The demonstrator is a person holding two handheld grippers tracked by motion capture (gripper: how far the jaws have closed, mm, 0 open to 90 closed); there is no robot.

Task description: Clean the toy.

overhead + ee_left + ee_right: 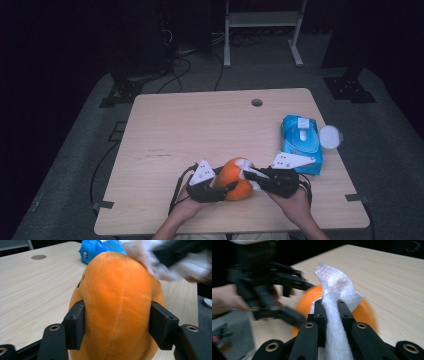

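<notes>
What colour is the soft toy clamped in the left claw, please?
Orange, with a seam down its middle; the soft toy shows best in the left gripper view, between the left claw jaws.

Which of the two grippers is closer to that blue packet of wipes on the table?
Right. The right gripper, pinching a white wipe against the orange plush toy, sits just beside the blue packet. The left gripper clamps the toy from the far side.

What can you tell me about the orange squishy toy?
The orange plush toy is rounded and soft-looking, with a seam down its middle. It sits near the table's front edge. The left hand-held gripper squeezes its sides, while the right hand-held gripper presses a white wipe on its top.
</notes>
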